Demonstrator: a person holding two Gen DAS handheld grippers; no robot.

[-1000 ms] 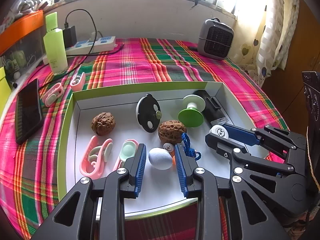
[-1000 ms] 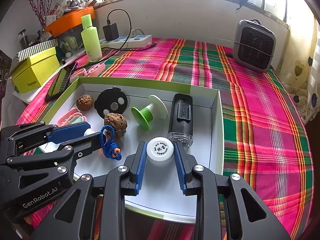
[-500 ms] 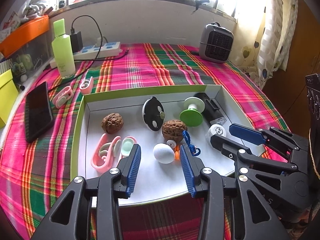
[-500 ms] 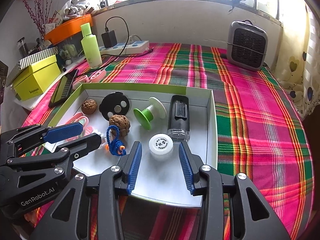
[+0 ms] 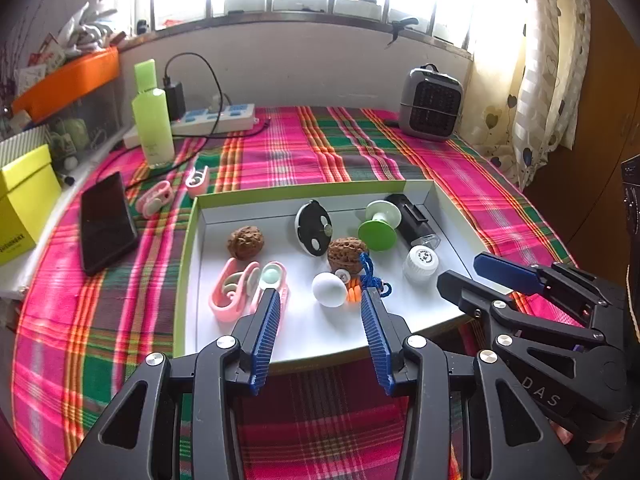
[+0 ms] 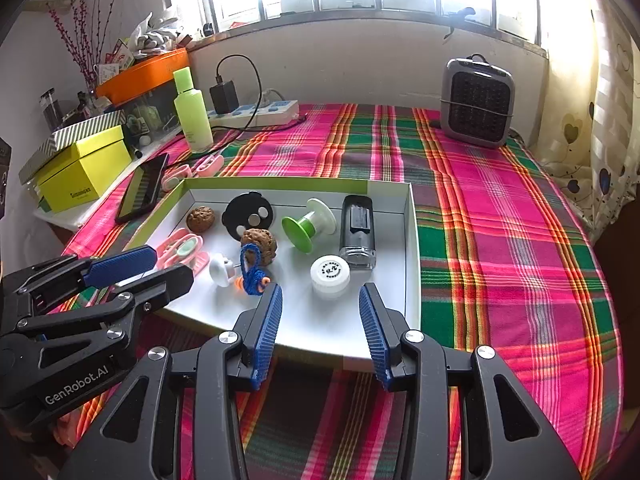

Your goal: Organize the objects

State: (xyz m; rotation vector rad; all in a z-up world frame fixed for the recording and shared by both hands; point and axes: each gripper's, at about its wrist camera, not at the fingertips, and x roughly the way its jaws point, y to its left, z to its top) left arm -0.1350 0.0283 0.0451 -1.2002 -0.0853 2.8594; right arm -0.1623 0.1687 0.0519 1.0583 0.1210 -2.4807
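Both tools have just let go and drawn back toward the near edge of the tray; a second ago the left tool had its pads close on either side of the white egg-shaped piece and the right tool on the white round cap; each item now sits on the tray floor ahead of the pad tips, apart from them; I read this as two placements finished together. Left tool: jaws have just been opening, now well spread, nothing between the pads, nothing touched. Right tool: jaws have just been opening, moderately wide, likewise empty; the cap lies just beyond its tips, beside the black rectangular case. Tray contents otherwise: two walnuts, black disc, green spool, blue cord loop against the nearer walnut, pink clips at the left side. Still outside the tray on the plaid-covered counter: two more pink clips near the phone; judged the likely next items, though whether they belong in the tray is not certain. Green bottle and heater stand well clear at the back.
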